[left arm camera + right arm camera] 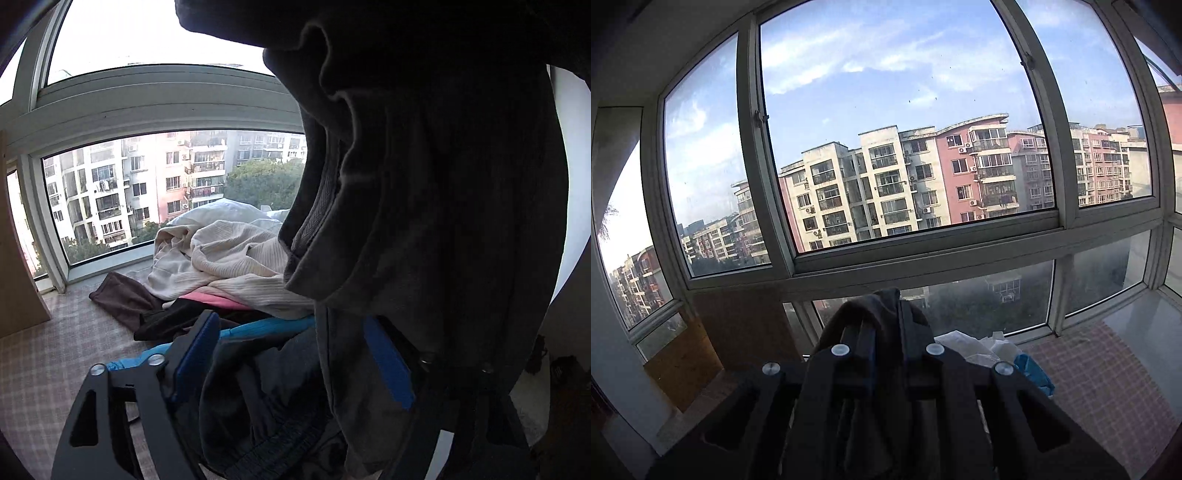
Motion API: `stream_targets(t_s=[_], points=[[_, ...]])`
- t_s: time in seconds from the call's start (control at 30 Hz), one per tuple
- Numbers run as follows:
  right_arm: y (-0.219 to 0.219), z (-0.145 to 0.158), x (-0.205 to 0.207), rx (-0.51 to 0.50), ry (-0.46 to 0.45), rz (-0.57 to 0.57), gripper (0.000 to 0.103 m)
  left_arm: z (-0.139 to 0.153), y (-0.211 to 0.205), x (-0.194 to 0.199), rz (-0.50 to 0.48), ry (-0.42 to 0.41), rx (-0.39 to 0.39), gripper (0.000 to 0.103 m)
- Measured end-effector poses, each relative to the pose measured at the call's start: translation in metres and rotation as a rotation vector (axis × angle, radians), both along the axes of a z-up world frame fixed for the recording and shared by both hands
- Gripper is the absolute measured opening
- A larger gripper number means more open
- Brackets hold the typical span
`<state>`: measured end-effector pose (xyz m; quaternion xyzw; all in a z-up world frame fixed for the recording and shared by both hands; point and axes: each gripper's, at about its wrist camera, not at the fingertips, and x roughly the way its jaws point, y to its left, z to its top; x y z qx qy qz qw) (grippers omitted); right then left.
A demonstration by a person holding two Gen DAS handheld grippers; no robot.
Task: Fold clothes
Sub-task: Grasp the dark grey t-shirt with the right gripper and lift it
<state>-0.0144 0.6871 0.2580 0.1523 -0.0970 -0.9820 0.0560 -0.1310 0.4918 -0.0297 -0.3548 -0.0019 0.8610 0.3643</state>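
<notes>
The right gripper (886, 332) pinches the dark garment (424, 184), lifted near the window (886, 129). The left gripper (295, 354) has its jaws spread wide, the garment hanging down between them, over the clothes pile (229, 258) on the checked surface (55, 350).

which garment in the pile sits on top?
The cream ribbed knit. It lies over the pink piece, the black one and the brown one, which only poke out beneath it. The dark garment hangs apart from the pile.

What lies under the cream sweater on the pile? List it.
Under the cream sweater: a pink garment, a black one, a brown one. Anything deeper is covered.
</notes>
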Motion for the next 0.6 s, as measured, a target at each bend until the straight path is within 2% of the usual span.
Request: stream_targets(t_s=[0.03, 0.1, 0.23, 0.3, 0.37, 0.4, 0.43, 0.53, 0.6], points=[[0.005, -0.001, 0.003, -0.003, -0.005, -0.012, 0.010, -0.006, 0.000, -0.007, -0.019, -0.059, 0.020, 0.007], [0.013, -0.003, 0.010, -0.009, -0.010, -0.032, 0.010, -0.011, -0.012, -0.012, -0.044, -0.106, 0.079, 0.000], [0.023, -0.002, 0.018, -0.023, -0.002, -0.049, 0.010, 0.011, -0.050, -0.013, 0.045, -0.015, 0.042, 0.000], [0.021, -0.002, 0.018, -0.025, -0.003, -0.045, 0.010, 0.019, -0.064, -0.012, 0.046, -0.018, 0.060, 0.000], [0.018, -0.002, 0.018, -0.025, -0.006, -0.038, 0.010, 0.027, -0.077, -0.012, 0.046, -0.026, 0.080, 0.019], [0.017, -0.001, 0.017, -0.024, -0.008, -0.036, 0.010, 0.030, -0.083, -0.012, 0.046, -0.029, 0.089, 0.044], [0.016, -0.001, 0.017, -0.022, -0.009, -0.038, 0.010, 0.031, -0.082, -0.009, 0.029, -0.030, 0.094, 0.064], [0.013, -0.003, 0.022, -0.011, -0.012, -0.039, 0.010, 0.027, -0.065, 0.001, -0.061, -0.075, 0.095, 0.076], [0.015, -0.006, 0.028, -0.013, -0.021, -0.043, 0.010, 0.019, -0.047, 0.004, -0.113, -0.093, 0.065, 0.077]])
